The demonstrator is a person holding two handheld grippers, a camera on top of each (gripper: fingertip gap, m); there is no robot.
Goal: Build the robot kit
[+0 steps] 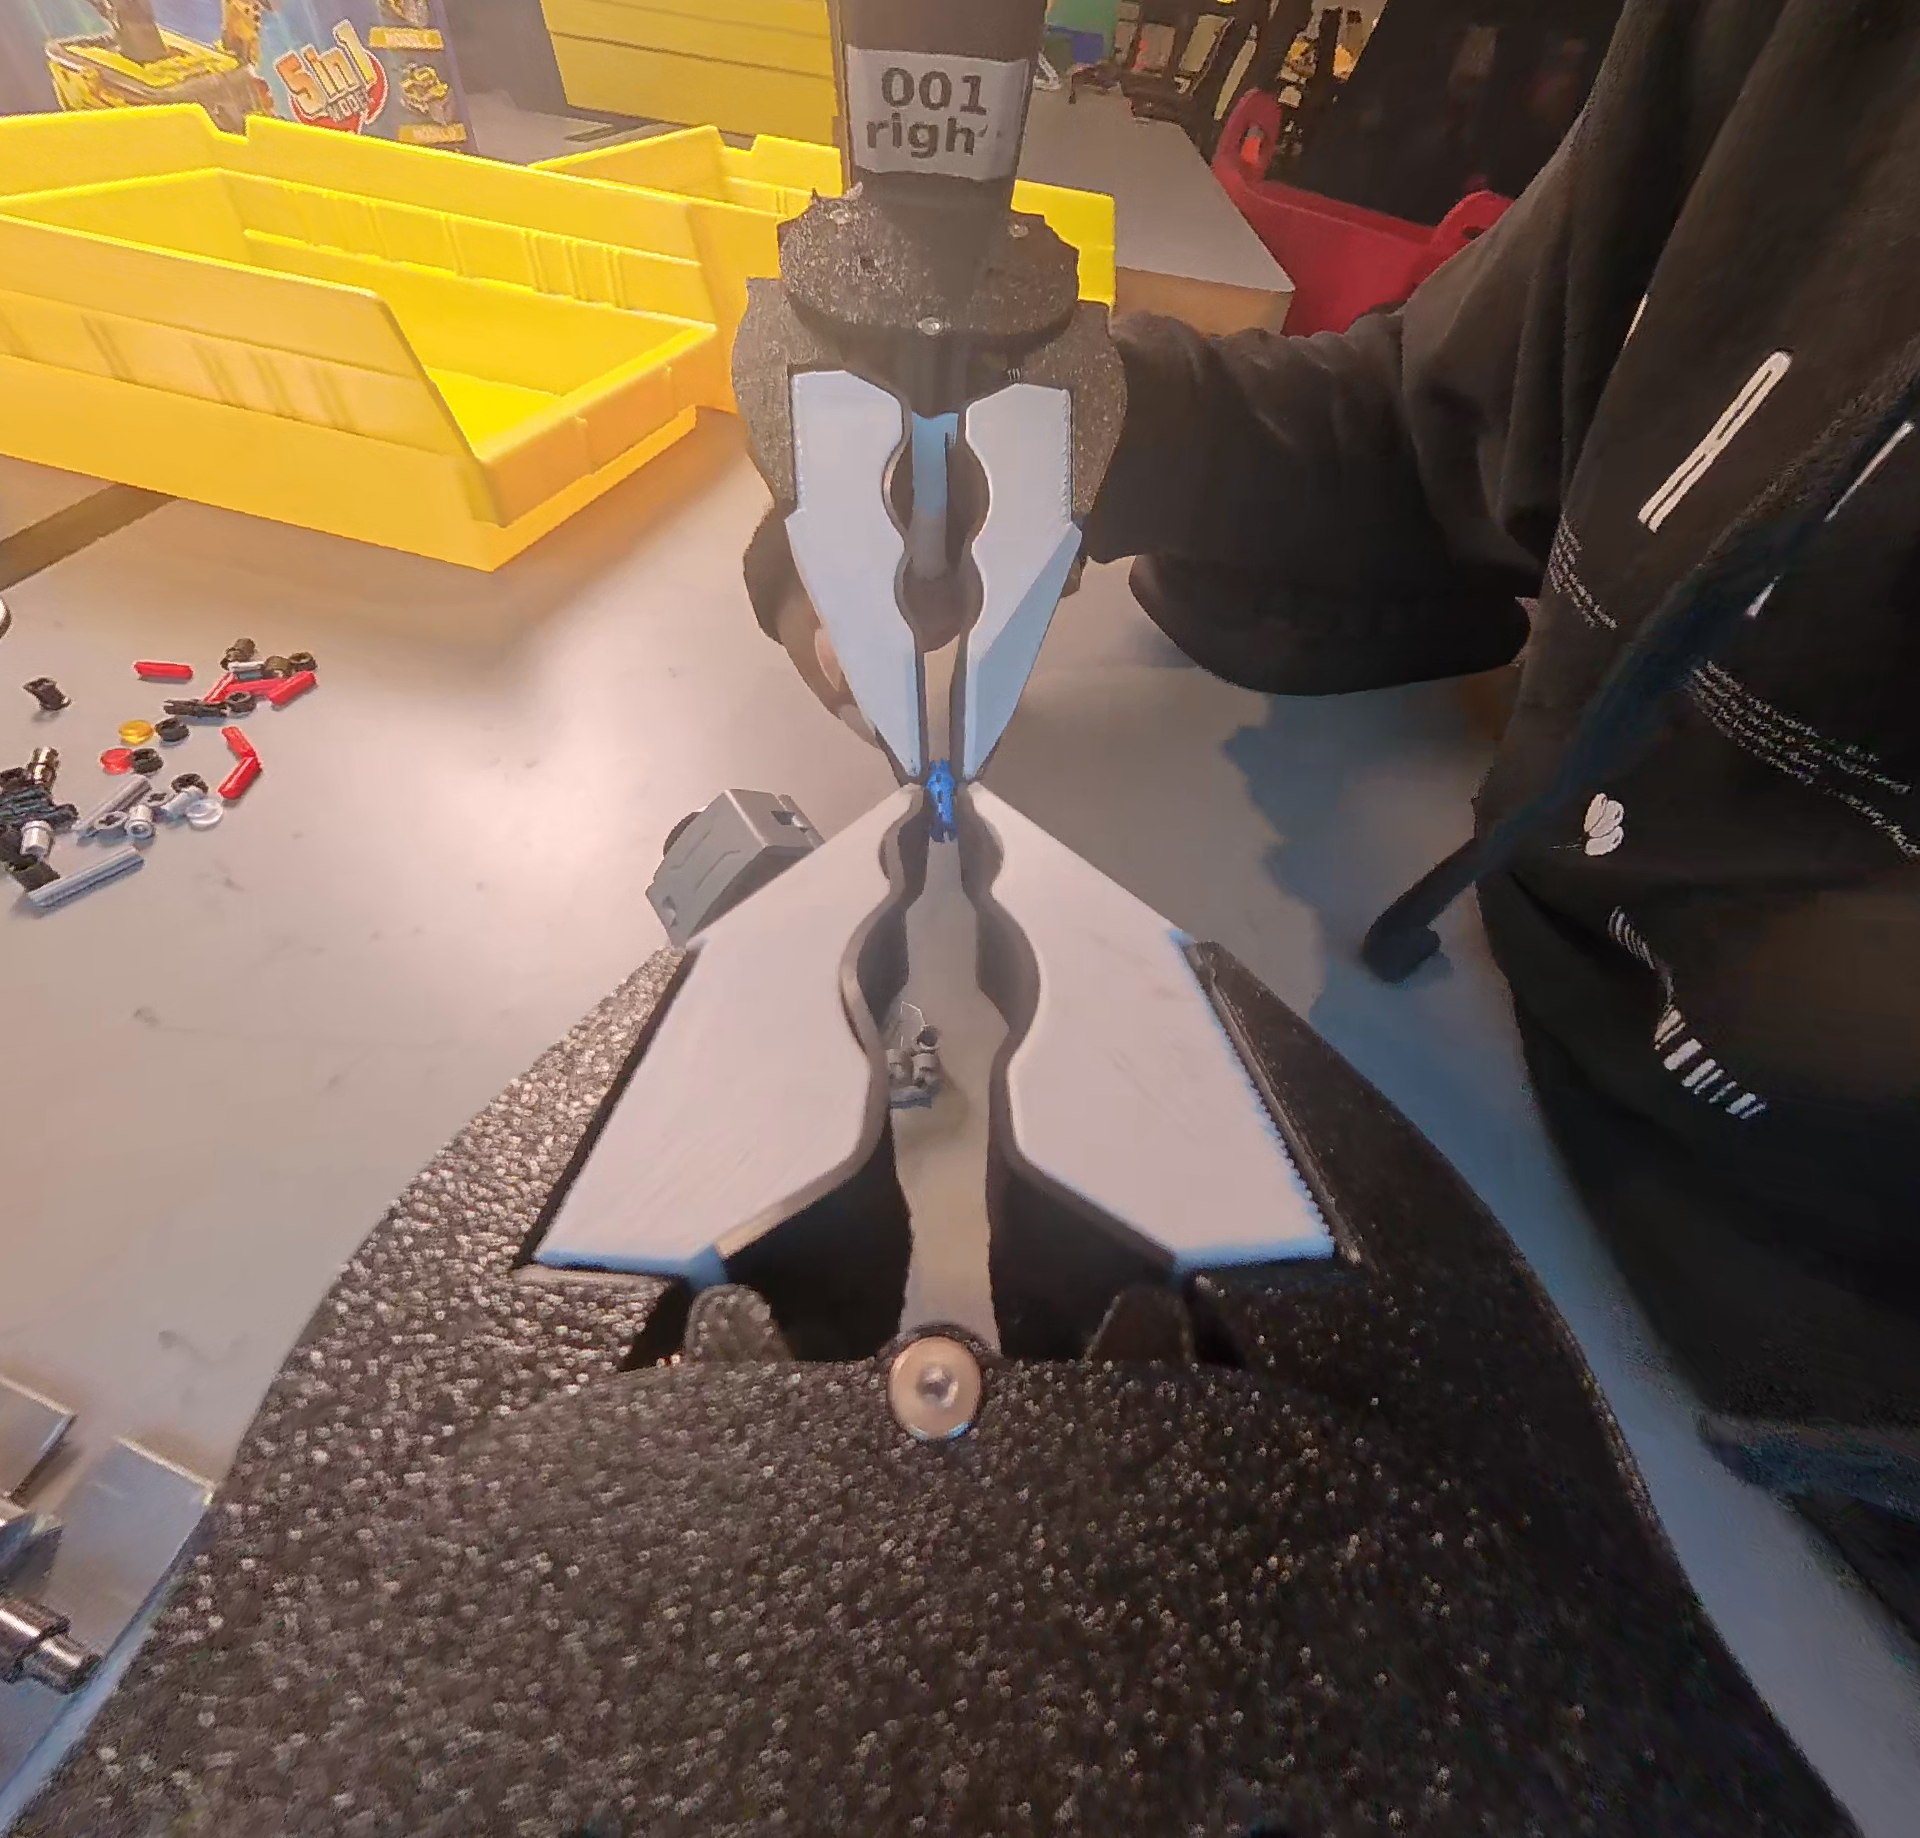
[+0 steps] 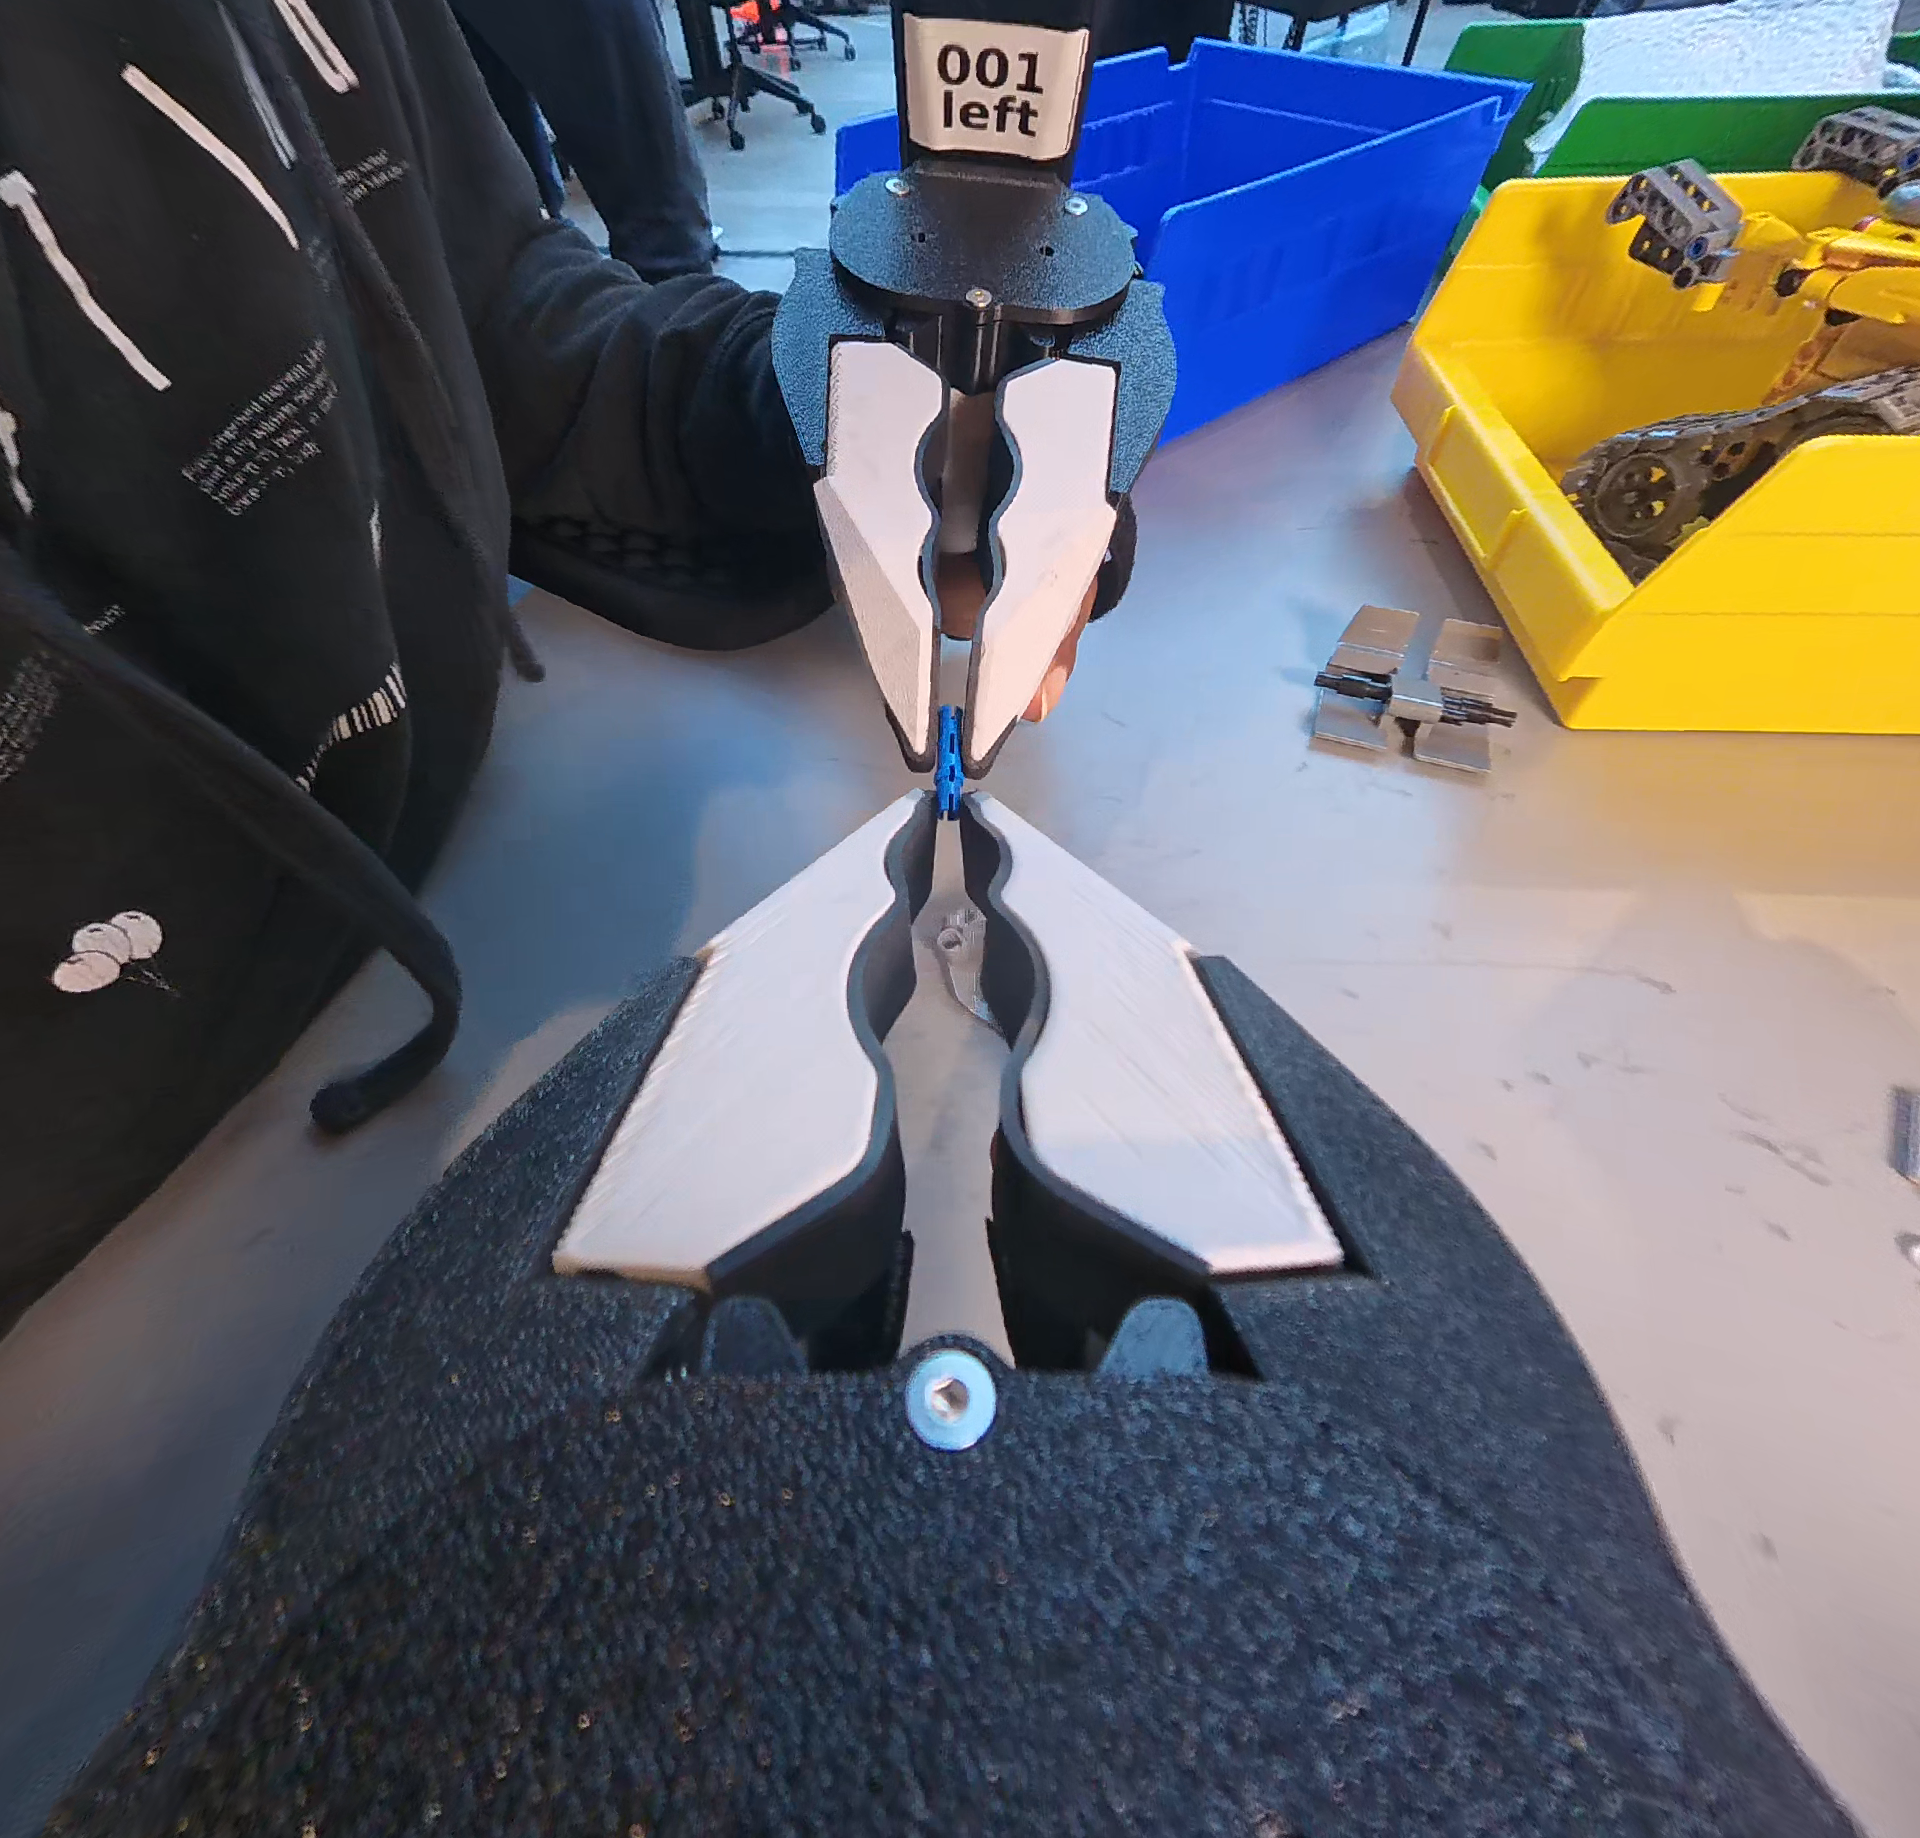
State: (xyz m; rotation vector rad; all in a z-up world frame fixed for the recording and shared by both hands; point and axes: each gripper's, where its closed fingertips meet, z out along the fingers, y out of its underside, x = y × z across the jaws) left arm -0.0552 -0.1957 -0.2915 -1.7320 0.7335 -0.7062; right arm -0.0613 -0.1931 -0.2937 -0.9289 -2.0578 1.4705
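Both tongs pinch one small blue toy pin, tip to tip, above the table (image 1: 416,1009).

Left tongs (image 1: 940,814) and right tongs (image 2: 943,799) each nearly closed on the blue pin (image 2: 948,758). Loose small parts (image 1: 156,760) at 9 o'clock of left view; yellow bin (image 2: 1662,583) at 2 o'clock of right view.

The two wrist cameras face each other close over the desk (image 1: 312,1061), sharing the blue piece (image 1: 940,789) between fingertips.
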